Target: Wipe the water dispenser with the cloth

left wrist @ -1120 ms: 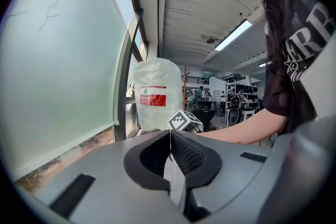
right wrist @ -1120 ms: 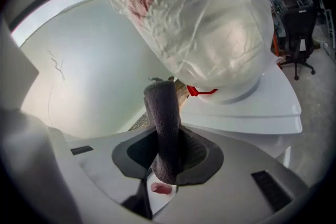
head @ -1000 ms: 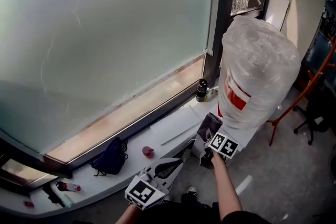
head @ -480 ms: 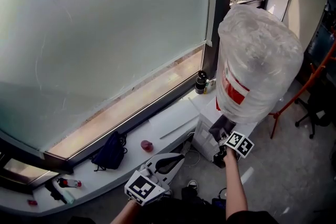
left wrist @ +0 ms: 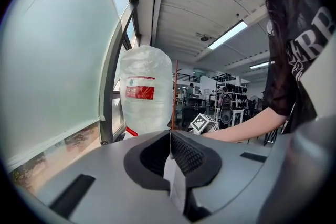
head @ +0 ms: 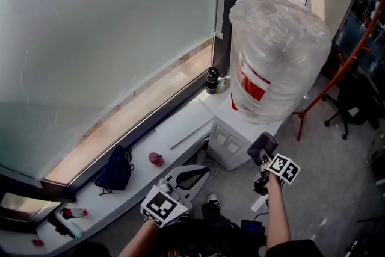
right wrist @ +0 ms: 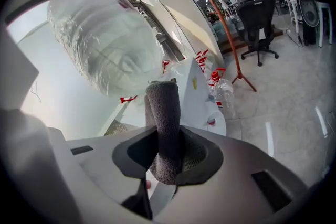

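One cloth (right wrist: 164, 113) clamped in right gripper (right wrist: 167, 152) jaws near wrapped water bottle (head: 277, 57) on dispenser (head: 231, 138); left gripper (left wrist: 169, 139) jaws together.

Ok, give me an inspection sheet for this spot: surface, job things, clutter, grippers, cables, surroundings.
Surface: white window ledge running up to the dispenser.
Job's things: white water dispenser carrying a plastic-wrapped bottle; grey cloth.
Clutter: dark bag, small red object and dark flask on the ledge.
Grippers: left gripper has its fingers together on nothing; right gripper is shut on the cloth near the dispenser's front corner, contact unclear.
Cables: nothing clearly seen.
Surroundings: frosted window, orange stand, black office chair.
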Tool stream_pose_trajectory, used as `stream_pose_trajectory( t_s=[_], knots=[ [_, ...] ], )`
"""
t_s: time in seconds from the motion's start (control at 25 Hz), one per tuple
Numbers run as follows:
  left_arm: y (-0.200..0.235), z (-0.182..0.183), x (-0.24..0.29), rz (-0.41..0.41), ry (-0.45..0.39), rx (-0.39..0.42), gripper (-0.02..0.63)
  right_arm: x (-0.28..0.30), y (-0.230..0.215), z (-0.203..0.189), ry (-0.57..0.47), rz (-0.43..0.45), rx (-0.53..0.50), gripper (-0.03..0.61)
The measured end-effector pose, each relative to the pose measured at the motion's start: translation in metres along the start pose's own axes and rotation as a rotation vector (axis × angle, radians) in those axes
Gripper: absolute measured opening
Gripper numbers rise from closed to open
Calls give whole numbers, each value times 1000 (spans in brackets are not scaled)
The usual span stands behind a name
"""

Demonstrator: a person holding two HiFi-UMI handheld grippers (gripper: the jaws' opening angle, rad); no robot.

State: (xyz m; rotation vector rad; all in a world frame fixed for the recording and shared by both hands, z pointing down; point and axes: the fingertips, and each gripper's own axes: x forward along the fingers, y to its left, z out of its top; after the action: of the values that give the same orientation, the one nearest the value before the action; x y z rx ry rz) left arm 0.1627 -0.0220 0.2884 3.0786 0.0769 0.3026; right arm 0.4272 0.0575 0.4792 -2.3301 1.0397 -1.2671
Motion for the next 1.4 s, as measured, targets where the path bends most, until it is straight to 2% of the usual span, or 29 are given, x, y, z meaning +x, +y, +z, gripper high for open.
stream_pose_trajectory(
  t_s=[0.16, 0.28, 0.52, 0.76, 0.92, 1.2, 1.32, 1.4],
  knots=[
    [-1, -8, 1, -20, -8, -11, 17, -14, -21, -3, -2, -50, -28, 103],
    [3, -15, -2, -21, -10, 1, 18, -24, -14, -5, -13, -53, -80, 103],
    [27, -33, -21, 18, -26, -10, 18, -26, 52, -36, 10, 27, -275, 103],
    [43, -63, -44, 57, -19, -9, 18, 16, 111, -67, 47, 83, -483, 103],
    [44, -82, -59, 60, -7, 5, 18, 41, 134, -68, 19, 49, -625, 103],
    [37, -99, -80, 66, -28, 11, 18, 86, 140, -62, -33, -59, -784, 103],
    [39, -114, -86, 90, -14, 34, 18, 100, 137, -63, -45, -109, -828, 103],
    [42, -124, -89, 109, -12, 21, 17, 110, 132, -68, -40, -128, -833, 103]
  ],
)
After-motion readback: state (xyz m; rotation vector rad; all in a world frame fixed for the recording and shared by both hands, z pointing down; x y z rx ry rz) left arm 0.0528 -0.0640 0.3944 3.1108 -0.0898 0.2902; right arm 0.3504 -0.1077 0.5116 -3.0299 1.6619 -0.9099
